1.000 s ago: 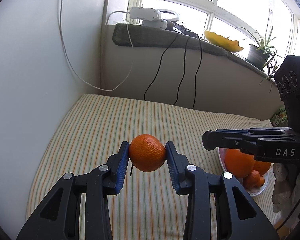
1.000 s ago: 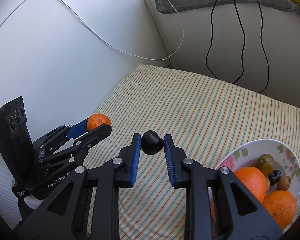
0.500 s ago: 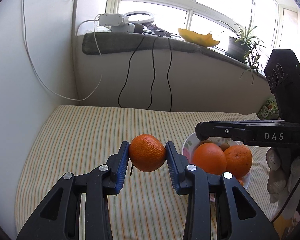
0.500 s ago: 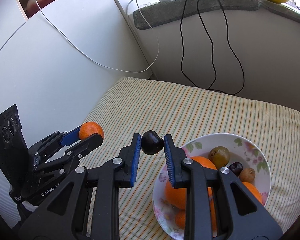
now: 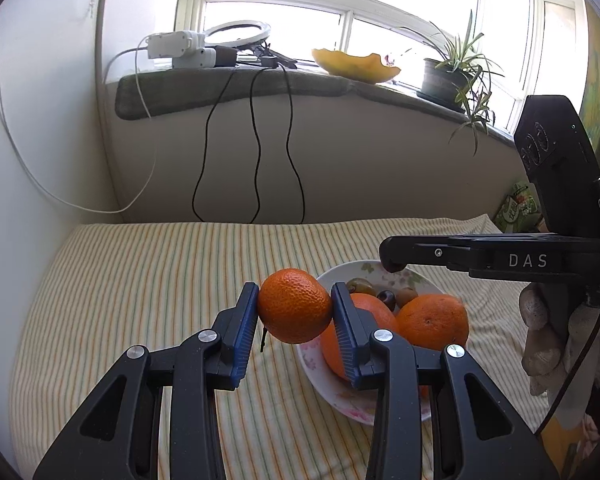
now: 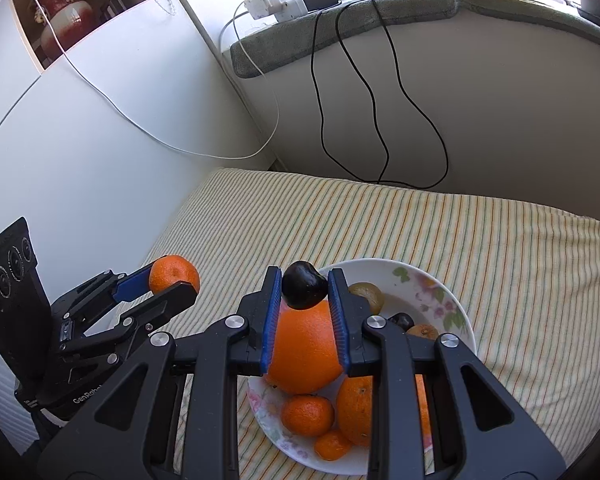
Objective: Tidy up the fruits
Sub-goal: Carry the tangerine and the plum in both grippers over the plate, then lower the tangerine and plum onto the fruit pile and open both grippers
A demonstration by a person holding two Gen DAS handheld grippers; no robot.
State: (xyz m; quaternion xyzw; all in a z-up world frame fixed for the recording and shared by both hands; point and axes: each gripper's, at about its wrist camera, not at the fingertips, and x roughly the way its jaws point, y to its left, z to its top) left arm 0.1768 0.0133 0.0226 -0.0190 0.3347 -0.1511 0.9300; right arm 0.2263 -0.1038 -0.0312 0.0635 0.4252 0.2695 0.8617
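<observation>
My left gripper [image 5: 295,298] is shut on a small orange mandarin [image 5: 294,305], held in the air just left of a flowered white bowl [image 5: 424,280]. My right gripper [image 6: 304,282] is shut on a dark cherry [image 6: 304,286], held above the same bowl [image 6: 452,292]. The bowl holds big oranges [image 6: 306,352], small mandarins [image 6: 307,415], a kiwi [image 6: 367,295], another dark cherry [image 6: 401,321] and a brown fruit [image 6: 423,331]. In the right wrist view the left gripper [image 6: 172,284] with its mandarin [image 6: 174,279] shows at the left. In the left wrist view the right gripper's finger [image 5: 396,254] reaches over the bowl.
The bowl sits on a striped cloth [image 5: 160,272] over a table against a white wall. Black cables [image 5: 256,148] and a white cable [image 5: 80,204] hang from the sill above. A gloved hand [image 5: 548,332] is at the right. A green packet [image 5: 518,208] lies at the far right.
Both grippers have travelled right across the cloth with their fruits. The bowl, at the right edge a second ago, now lies under the right gripper and beside the left one.
</observation>
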